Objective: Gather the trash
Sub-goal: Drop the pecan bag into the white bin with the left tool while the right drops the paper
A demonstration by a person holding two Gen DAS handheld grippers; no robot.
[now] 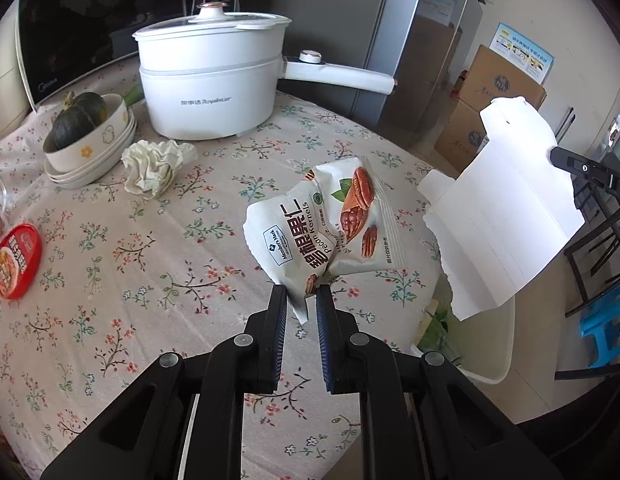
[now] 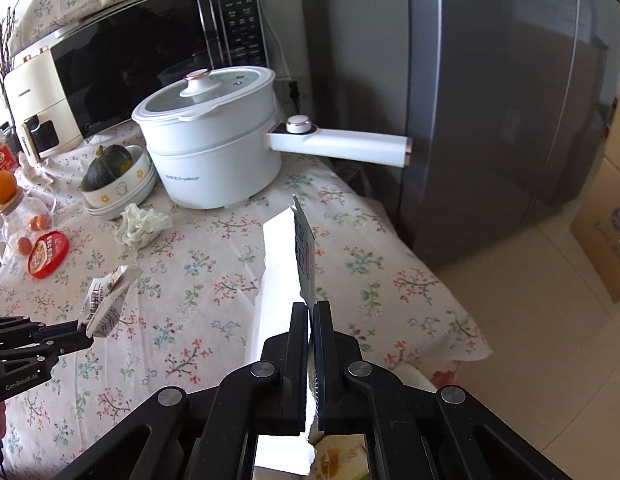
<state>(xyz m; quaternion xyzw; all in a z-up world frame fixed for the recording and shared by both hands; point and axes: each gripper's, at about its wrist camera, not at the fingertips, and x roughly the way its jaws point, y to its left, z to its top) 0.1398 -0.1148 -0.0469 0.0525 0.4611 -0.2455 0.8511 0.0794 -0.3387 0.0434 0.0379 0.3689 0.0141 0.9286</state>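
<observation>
Trash items observed: a pecan kernels bag [image 1: 330, 224], a flattened white carton [image 1: 506, 216] and a crumpled tissue [image 1: 153, 168]. The left gripper [image 1: 301, 296] is clamped on the lower corner of the pecan kernels bag, which is held above the bench [image 1: 149, 280] in front of the white electric pot [image 1: 213, 80]. The bag rises away from the fingertips, creased and partly folded. Legible print on the bag: "Pecan Kernels", "Member's Mark", large Chinese characters and pictures of pecan halves.

The right gripper [image 2: 312, 308] is pressed together on the edge of the flattened white carton, which stands edge-on ahead of the fingers in the right wrist view, to the handle side of the white electric pot. Its printed face carries dark and red lettering that cannot be read. In the left wrist view the carton hangs beyond the bench edge, above a white bin [image 1: 486, 352].

The crumpled tissue lies on the bench just in front of the white electric pot, beside the stacked bowls [image 1: 93, 156] holding a dark green squash [image 1: 77, 120]. The pot is marked "Royalstar". A red-lidded tub [image 1: 17, 260] lies farther forward of the pot, beyond the bowls; its label is unreadable. Behind the pot stands a black microwave [image 2: 141, 64] marked "Midea".
</observation>
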